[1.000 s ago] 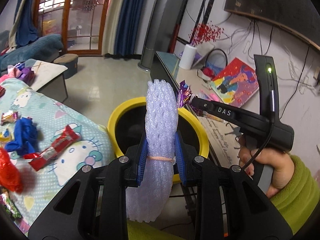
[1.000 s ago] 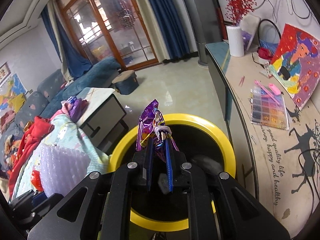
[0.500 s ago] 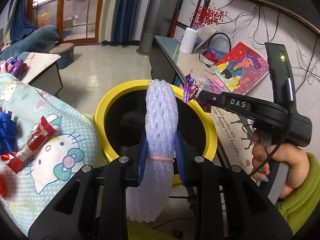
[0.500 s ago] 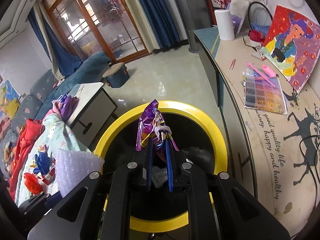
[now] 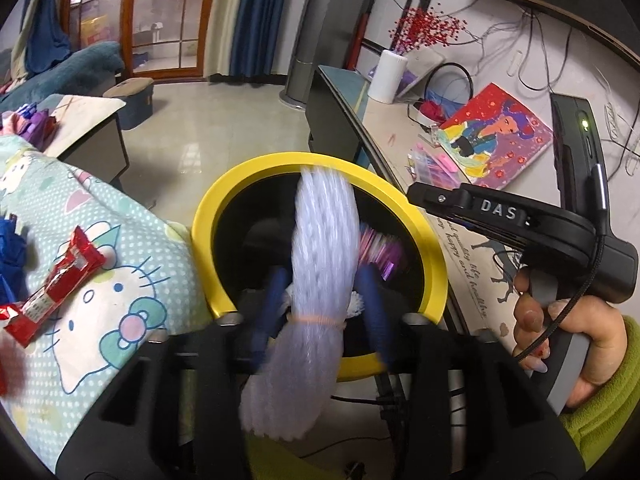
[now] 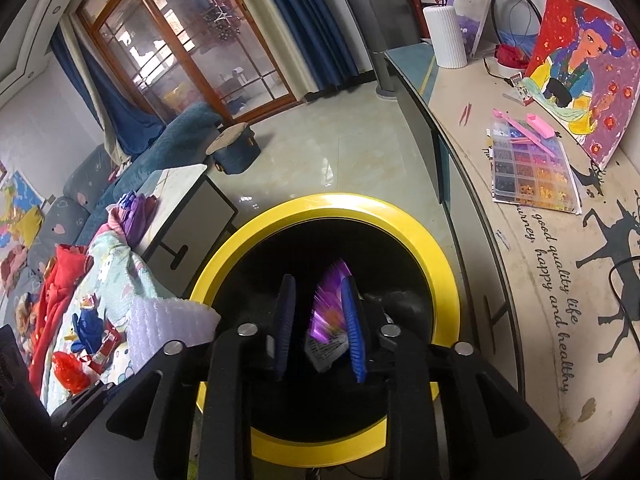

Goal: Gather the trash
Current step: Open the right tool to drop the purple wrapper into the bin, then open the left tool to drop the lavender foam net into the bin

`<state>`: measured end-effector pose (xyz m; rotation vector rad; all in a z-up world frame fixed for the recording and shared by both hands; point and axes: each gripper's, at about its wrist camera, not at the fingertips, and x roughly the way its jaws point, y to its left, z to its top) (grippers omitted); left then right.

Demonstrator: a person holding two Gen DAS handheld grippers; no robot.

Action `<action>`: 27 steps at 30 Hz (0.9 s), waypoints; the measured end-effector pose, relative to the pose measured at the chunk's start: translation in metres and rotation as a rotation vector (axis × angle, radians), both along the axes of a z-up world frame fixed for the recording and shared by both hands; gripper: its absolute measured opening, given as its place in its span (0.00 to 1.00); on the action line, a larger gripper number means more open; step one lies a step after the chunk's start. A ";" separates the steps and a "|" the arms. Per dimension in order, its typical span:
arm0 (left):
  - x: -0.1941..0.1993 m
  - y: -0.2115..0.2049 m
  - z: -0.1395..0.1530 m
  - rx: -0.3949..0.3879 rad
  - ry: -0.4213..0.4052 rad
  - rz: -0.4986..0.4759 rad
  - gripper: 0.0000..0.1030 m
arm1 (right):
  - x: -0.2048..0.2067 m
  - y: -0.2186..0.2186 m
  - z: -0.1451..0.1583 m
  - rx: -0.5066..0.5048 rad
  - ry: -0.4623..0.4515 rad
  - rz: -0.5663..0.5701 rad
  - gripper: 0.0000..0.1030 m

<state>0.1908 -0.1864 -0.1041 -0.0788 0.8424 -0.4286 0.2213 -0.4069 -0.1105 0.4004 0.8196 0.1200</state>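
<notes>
A yellow-rimmed black trash bin (image 5: pixel 434 264) (image 6: pixel 444 264) stands just below both grippers. My left gripper (image 5: pixel 322 280) is open over the bin's mouth; a blurred white foam net sleeve (image 5: pixel 324 240) hangs between its blue fingers, which stand apart from it. My right gripper (image 6: pixel 318 312) is open above the bin, and a blurred purple foil wrapper (image 6: pixel 330 308) is dropping between its fingers; it shows inside the bin in the left wrist view (image 5: pixel 378 250). The foam sleeve also shows at the bin's left rim in the right wrist view (image 6: pixel 168 328).
A Hello Kitty cloth (image 5: pixel 100 280) left of the bin carries a red snack wrapper (image 5: pixel 56 284), blue trash (image 5: pixel 10 248) and red trash (image 6: pixel 68 372). A desk (image 6: pixel 532 272) with a bead box, painting and white vase runs along the right. A low table (image 5: pixel 80 120) stands behind.
Both grippers opened over the bin. The purple wrapper left the right fingers and is falling in. The left fingers spread off the foam sleeve, which is blurred with motion.
</notes>
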 end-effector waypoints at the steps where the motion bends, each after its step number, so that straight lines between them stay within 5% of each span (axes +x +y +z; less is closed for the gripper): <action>1: 0.000 0.001 0.001 -0.002 -0.002 0.008 0.55 | -0.001 0.000 0.001 -0.004 -0.003 -0.004 0.29; 3: -0.002 0.004 0.004 -0.008 -0.004 0.019 0.62 | -0.002 0.000 0.003 -0.010 -0.010 -0.009 0.33; 5: -0.006 0.008 0.008 -0.014 -0.015 0.035 0.86 | -0.003 0.000 0.006 -0.015 -0.020 -0.019 0.39; 6: -0.007 0.010 0.010 -0.010 -0.022 0.045 0.89 | -0.005 0.001 0.007 -0.020 -0.027 -0.024 0.41; 27: -0.052 0.075 0.059 -0.008 -0.162 0.239 0.89 | -0.035 0.061 0.058 -0.091 -0.201 0.111 0.54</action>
